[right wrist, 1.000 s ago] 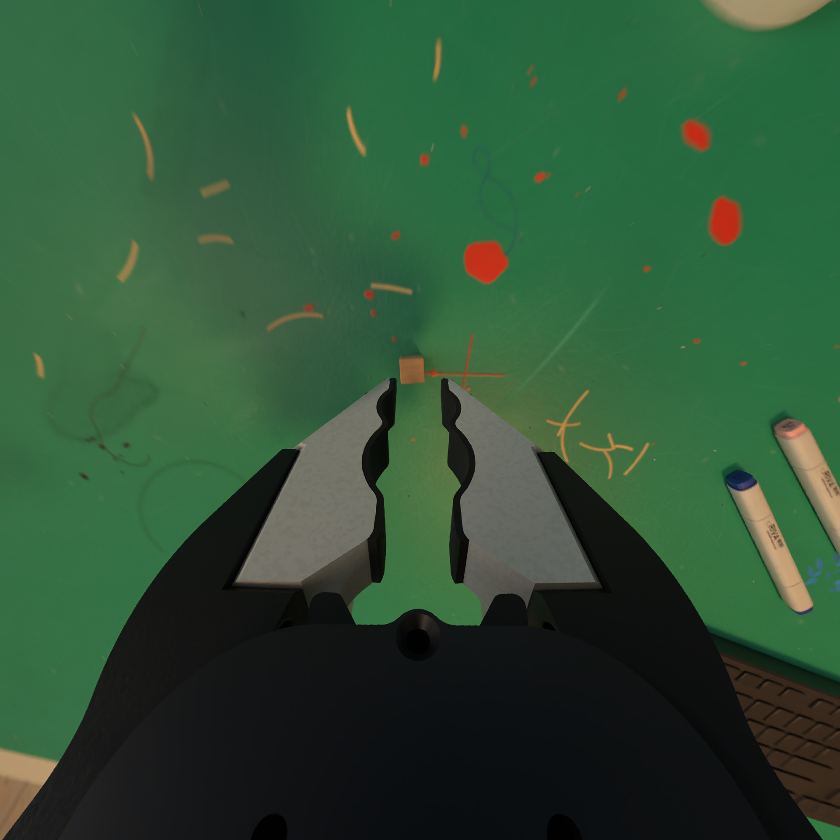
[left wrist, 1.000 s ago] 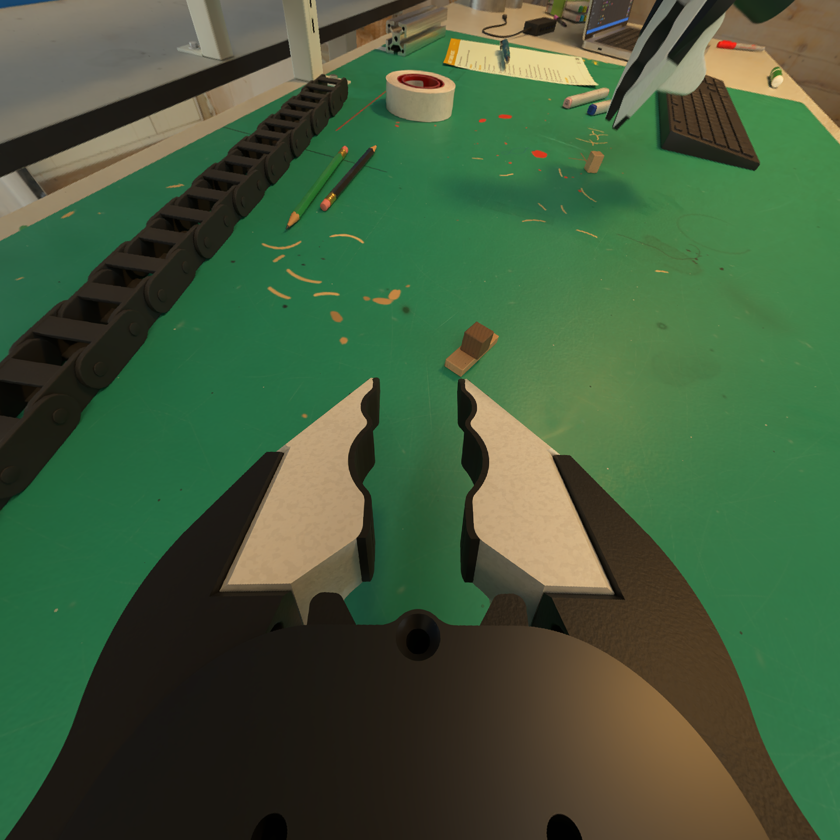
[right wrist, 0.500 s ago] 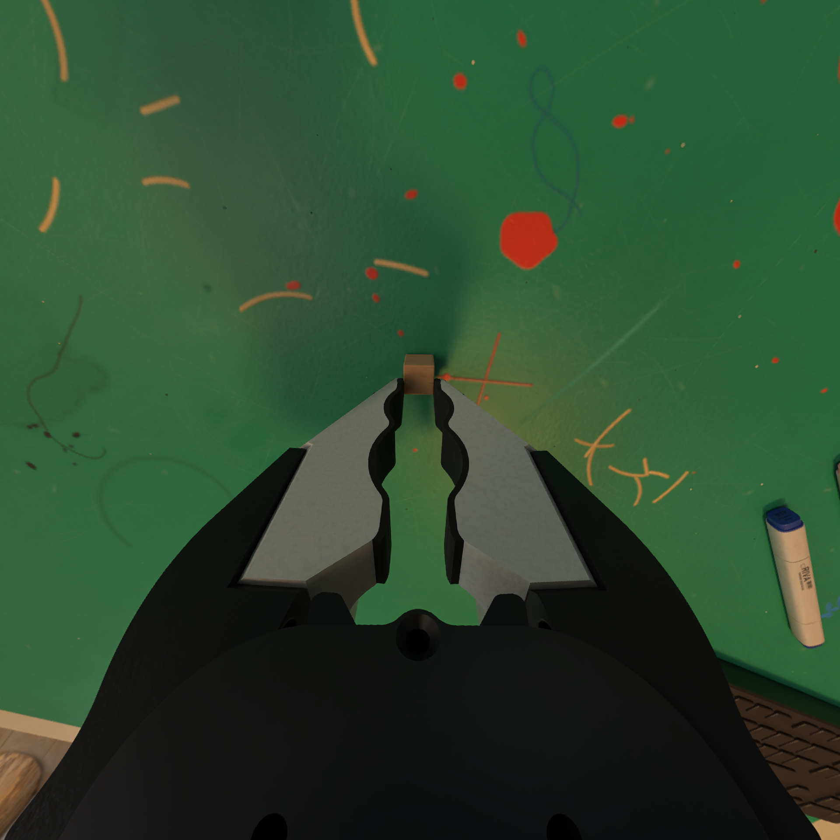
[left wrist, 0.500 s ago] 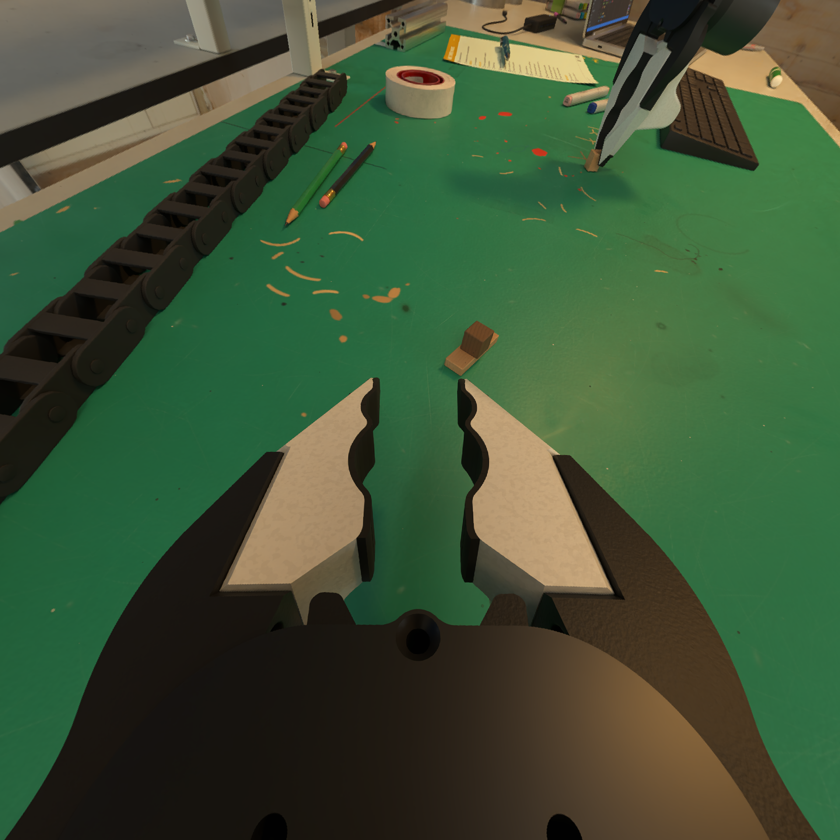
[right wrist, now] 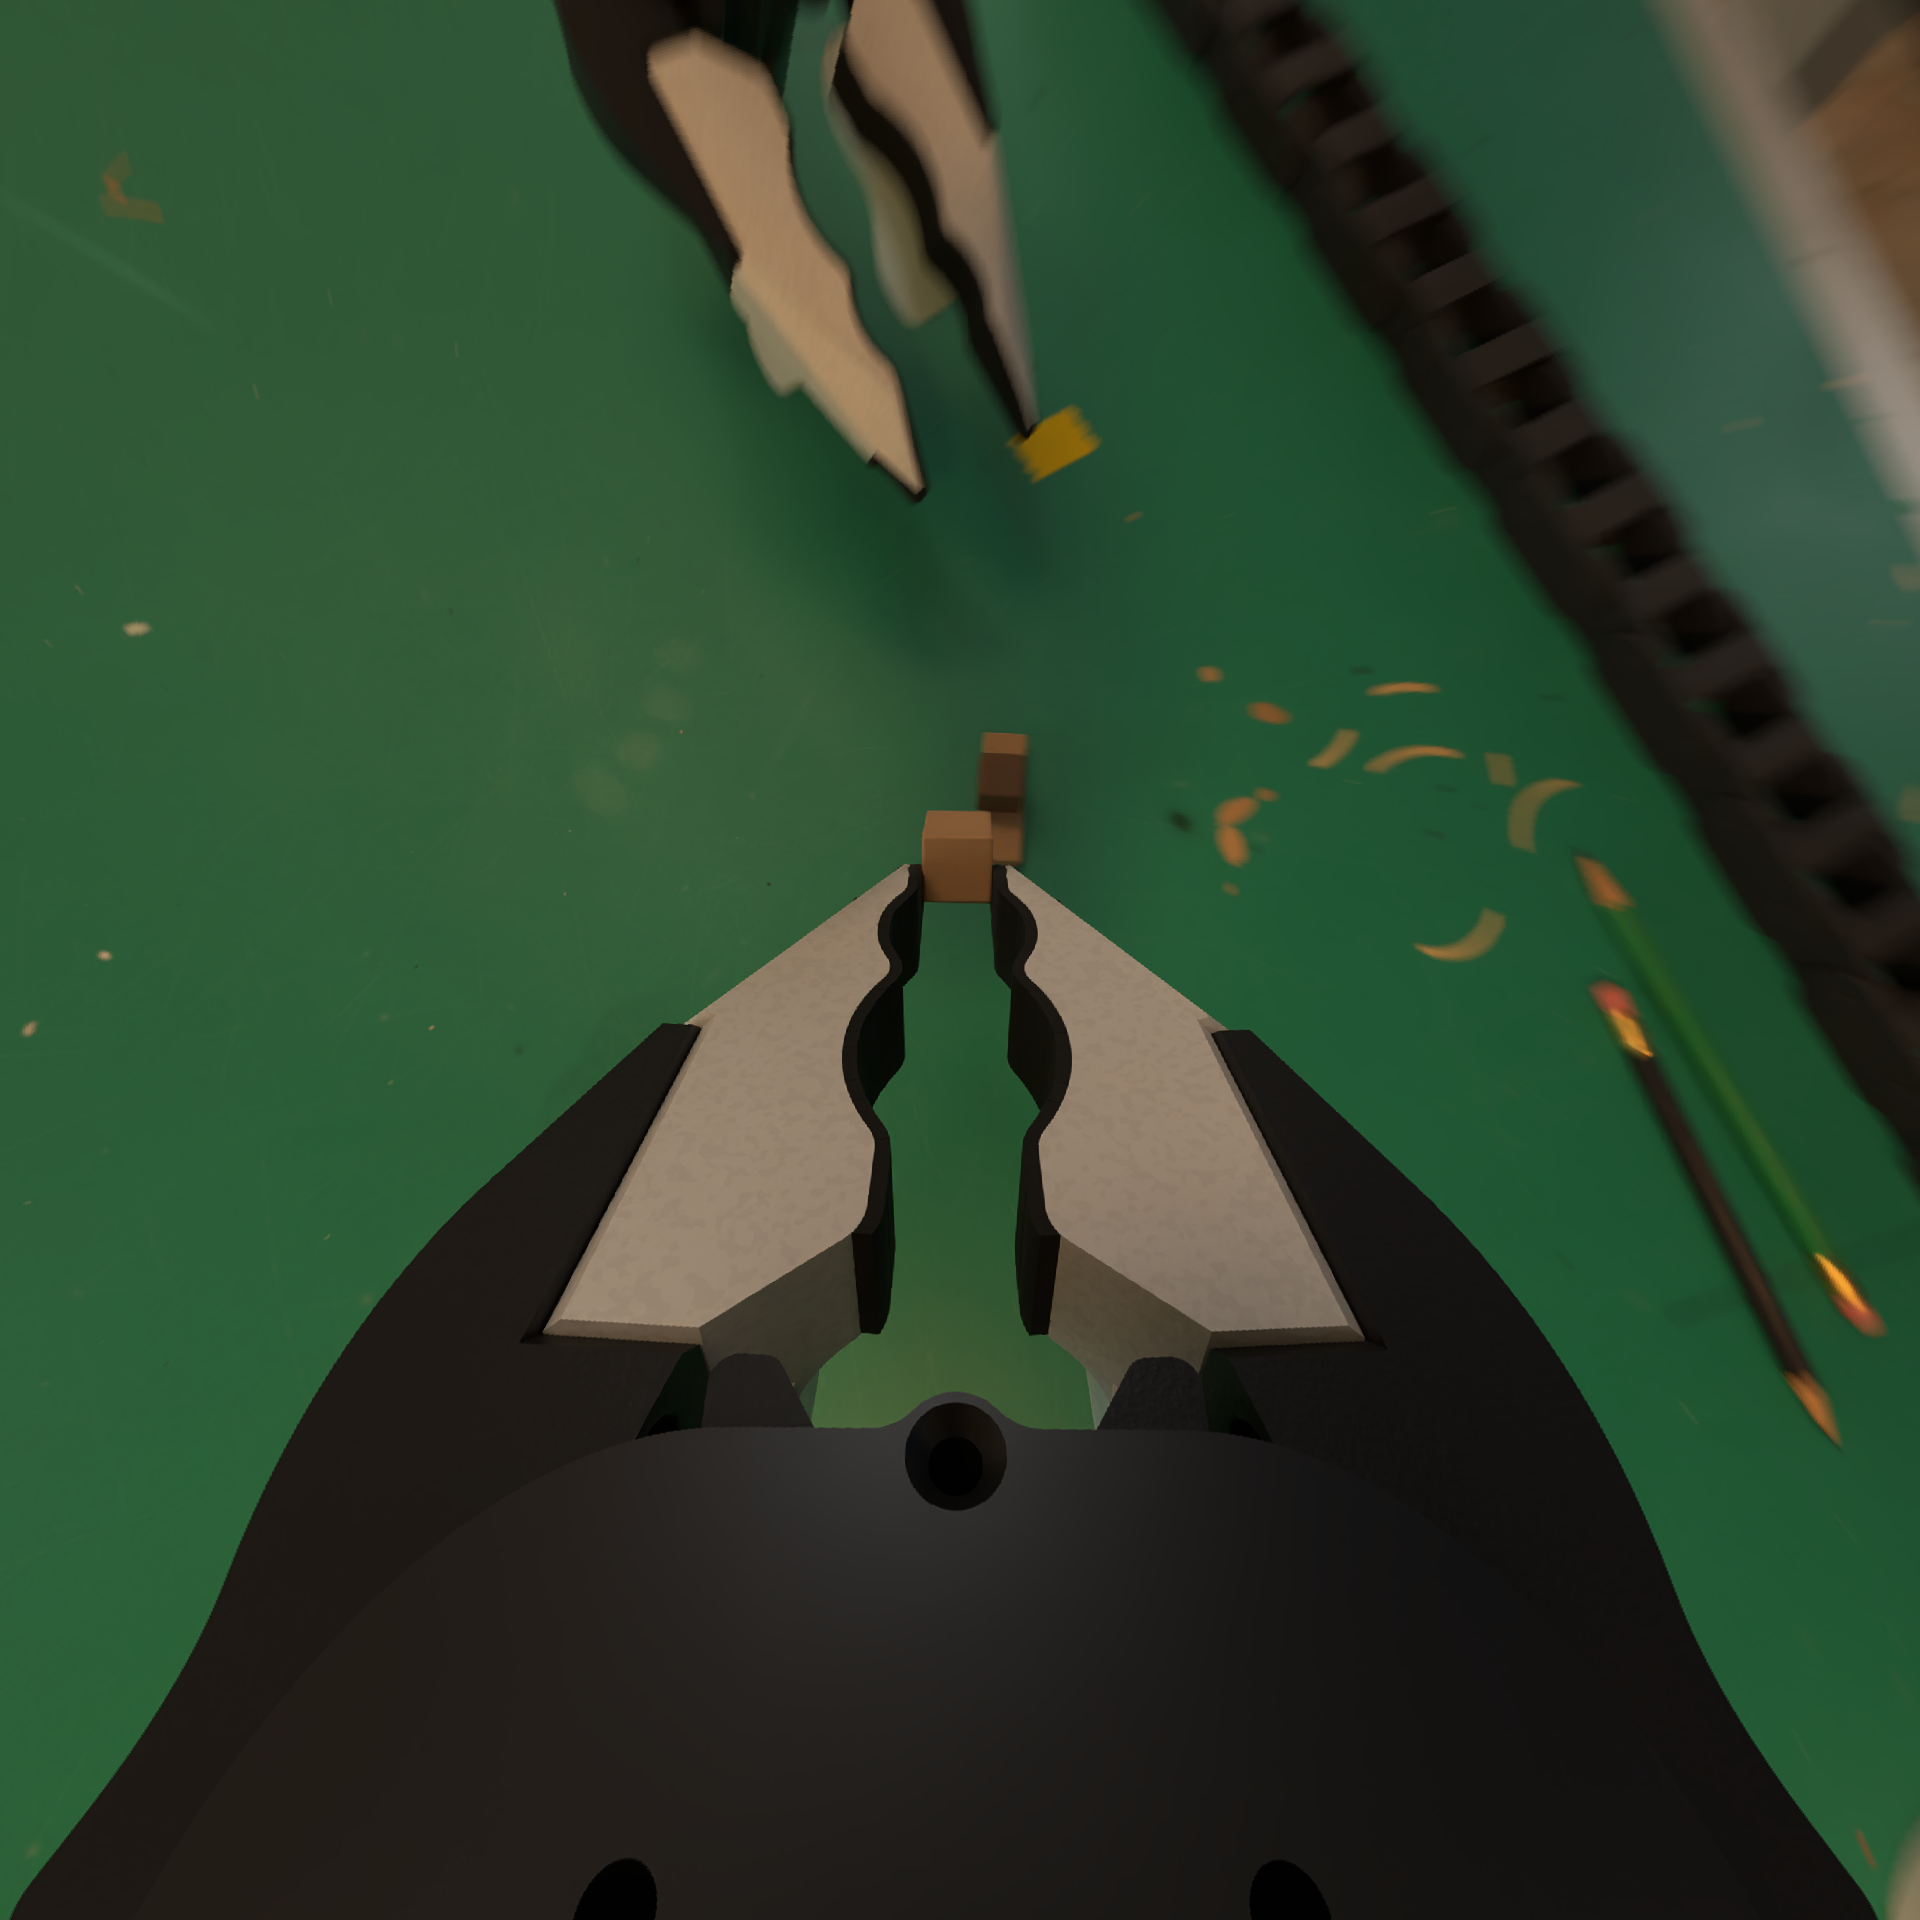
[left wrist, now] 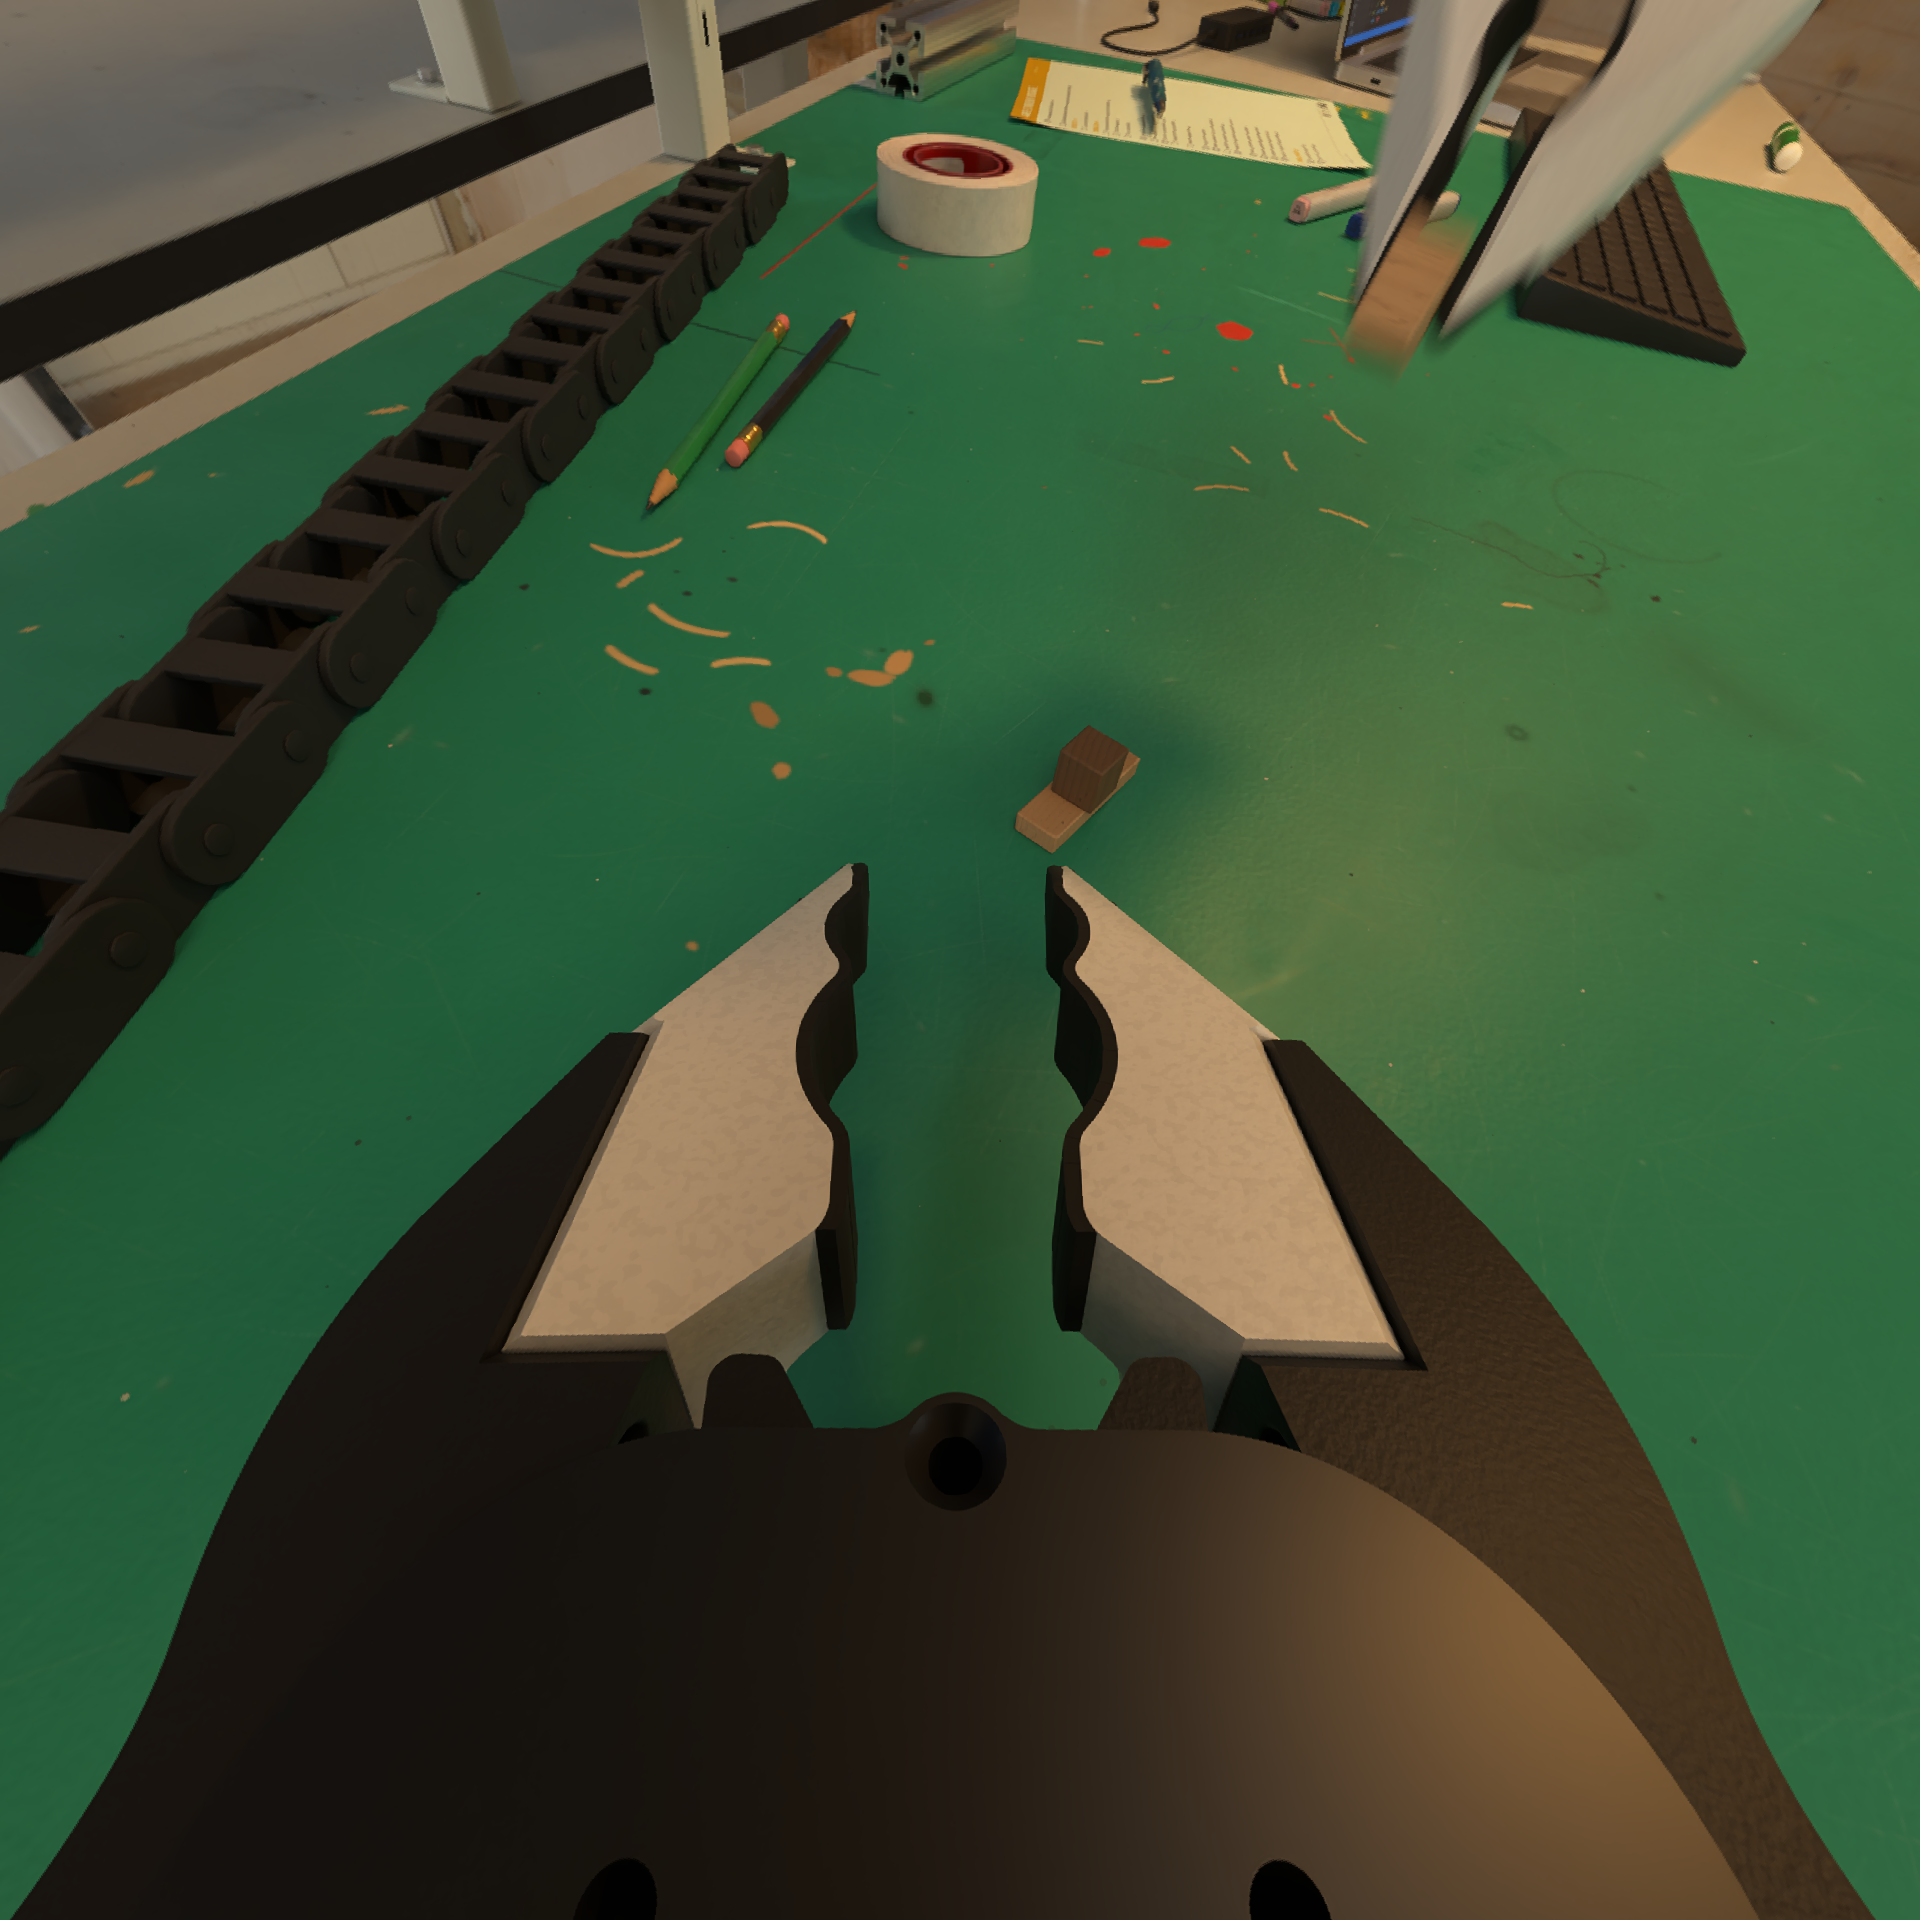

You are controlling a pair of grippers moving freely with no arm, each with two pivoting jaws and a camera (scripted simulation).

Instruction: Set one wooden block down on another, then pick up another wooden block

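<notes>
Left gripper (left wrist: pixel 954 883) hovers over the green surface (left wrist: pixel 1455 935), fingers (left wrist: pixel 727 1122) spread wide, nothing between them. Just past its tips at 1 o'clock, a dark wooden block (left wrist: pixel 1089 767) sits on a flat light wooden block (left wrist: pixel 1065 810), stacked on the surface. Further out at 11 o'clock lie a green pencil (left wrist: pixel 719 410) and a black pencil (left wrist: pixel 795 387) side by side, with a black cable chain (left wrist: pixel 416 499) running along 10 o'clock. Beyond, a tape roll (left wrist: pixel 956 192) at 12 o'clock. Far at 1 o'clock the right gripper (left wrist: pixel 1439 312) is blurred, up off the surface, looks to be carrying a tan block (left wrist: pixel 1397 301). Right wrist view: right gripper (right wrist: pixel 956 881) fingers (right wrist: pixel 769 1122) narrow, pinching the tan block (right wrist: pixel 956 854) at the tips; the stack (right wrist: pixel 1004 795) sits just behind it at 12 o'clock.
</notes>
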